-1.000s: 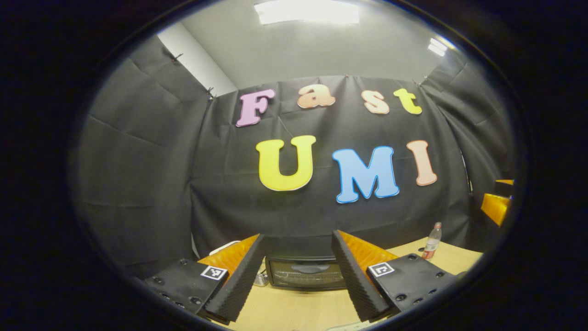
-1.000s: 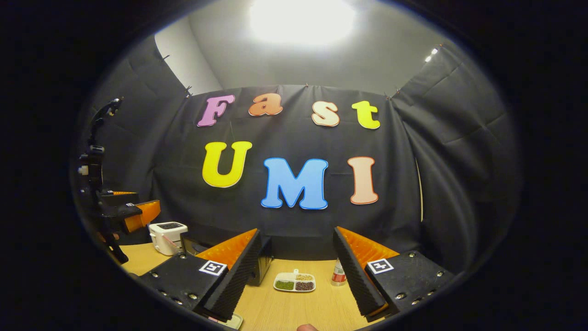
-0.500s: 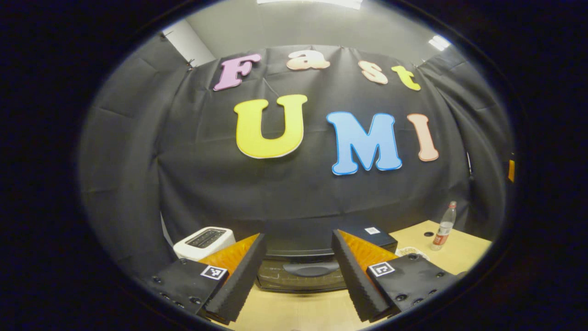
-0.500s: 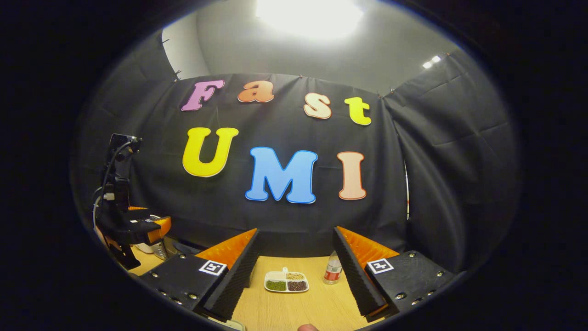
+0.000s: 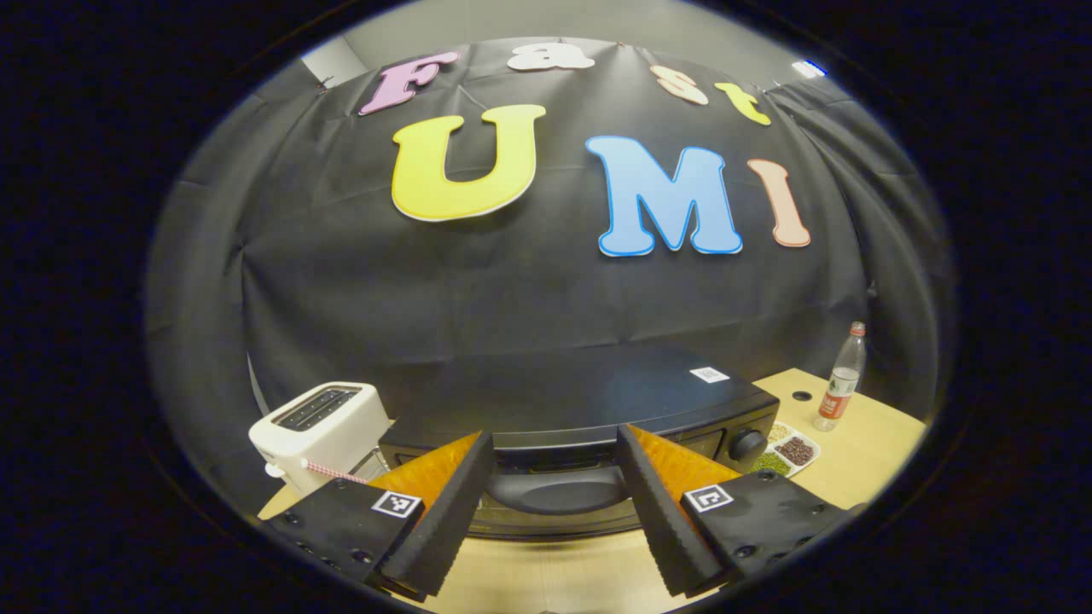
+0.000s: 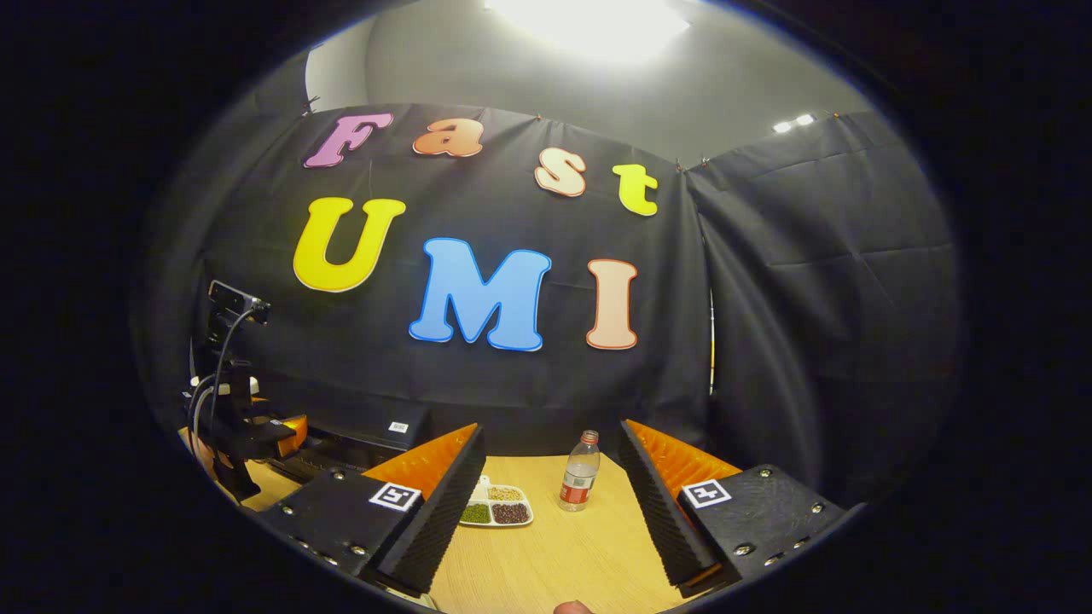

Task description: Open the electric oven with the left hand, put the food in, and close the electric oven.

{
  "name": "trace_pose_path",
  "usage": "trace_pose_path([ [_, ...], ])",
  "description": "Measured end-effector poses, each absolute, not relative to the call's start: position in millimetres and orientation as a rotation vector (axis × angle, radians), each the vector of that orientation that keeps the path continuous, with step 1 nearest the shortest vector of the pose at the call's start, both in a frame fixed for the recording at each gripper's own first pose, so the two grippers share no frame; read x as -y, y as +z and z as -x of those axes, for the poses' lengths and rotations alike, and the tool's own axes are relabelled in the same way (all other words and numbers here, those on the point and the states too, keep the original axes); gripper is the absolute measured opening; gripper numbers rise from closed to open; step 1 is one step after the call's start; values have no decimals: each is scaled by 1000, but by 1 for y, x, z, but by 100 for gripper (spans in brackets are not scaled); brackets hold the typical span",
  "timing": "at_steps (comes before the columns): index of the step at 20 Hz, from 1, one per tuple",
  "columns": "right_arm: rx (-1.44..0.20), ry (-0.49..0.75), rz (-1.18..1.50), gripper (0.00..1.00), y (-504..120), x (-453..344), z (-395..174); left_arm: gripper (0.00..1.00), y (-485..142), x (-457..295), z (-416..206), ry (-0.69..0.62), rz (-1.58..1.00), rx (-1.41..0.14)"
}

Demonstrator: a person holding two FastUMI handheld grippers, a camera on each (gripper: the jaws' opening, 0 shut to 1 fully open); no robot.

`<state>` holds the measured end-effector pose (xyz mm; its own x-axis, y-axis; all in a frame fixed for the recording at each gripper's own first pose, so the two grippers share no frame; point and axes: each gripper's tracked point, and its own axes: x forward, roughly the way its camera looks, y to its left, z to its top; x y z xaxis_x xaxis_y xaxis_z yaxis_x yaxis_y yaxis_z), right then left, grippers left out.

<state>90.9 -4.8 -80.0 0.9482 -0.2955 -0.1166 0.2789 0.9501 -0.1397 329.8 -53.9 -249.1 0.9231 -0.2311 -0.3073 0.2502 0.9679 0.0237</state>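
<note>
1. Oven door not yet opened: electric oven (image 5: 589, 409) sitting shut on the wooden table (image 5: 862, 443), its curved door handle (image 5: 554, 490) untouched.
2. Left gripper (image 5: 553, 512) spread wide, holding nothing, lined up straight in front of the handle, with the handle showing in the gap between the two fingers; contact not visible, so judged close but not yet gripping.
3. Right gripper (image 6: 550, 516) likewise apart and empty, hovering above bare table off to the oven's right side.
4. Food not yet picked up: divided food tray (image 6: 495, 510) with green, tan and dark fillings lying on the table just right of the oven, near the oven's knob (image 5: 748, 443) as seen from the left gripper view.
5. Standing by and not part of the job: white toaster (image 5: 324, 422) left of the oven, plastic bottle (image 6: 579, 483) upright just beyond the tray.
6. Judged stage: the very start, approach to the handle.
7. Left to do, by that judgement: clamp on the handle and pull the door down, carry the tray inside, shut the door.
</note>
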Motion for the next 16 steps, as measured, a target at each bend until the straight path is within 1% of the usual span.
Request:
trace_pose_path([
  [1, -141, -300, 129, 95, -80, 6, -91, 91, -255, 54, -331, -246, -67, -311],
  [2, -142, -305, 136, 95, -80, 8, -88, 96, -261, 55, -333, -246, -68, -322],
  [3, -143, -309, 141, 96, -79, 9, -87, 96, -260, 57, -335, -246, -59, -303],
  [4, -144, -312, 143, 96, -79, 9, -87, 92, -262, 57, -335, -244, -60, -310],
  [6, -142, -308, 143, 96, -77, 9, -85, 100, -259, 55, -331, -236, -56, -305],
  [8, -139, -306, 146, 96, -76, 11, -83, 92, -260, 53, -323, -230, -52, -301],
  [10, -134, -299, 140, 96, -75, 12, -82, 100, -261, 53, -313, -226, -54, -300],
  [12, -134, -289, 132, 96, -74, 11, -81, 96, -263, 50, -300, -224, -56, -301],
  [14, -134, -277, 127, 96, -73, 12, -82, 100, -266, 49, -289, -221, -59, -306],
  [16, -130, -265, 125, 96, -73, 12, -79, 100, -268, 46, -277, -216, -68, -308],
])
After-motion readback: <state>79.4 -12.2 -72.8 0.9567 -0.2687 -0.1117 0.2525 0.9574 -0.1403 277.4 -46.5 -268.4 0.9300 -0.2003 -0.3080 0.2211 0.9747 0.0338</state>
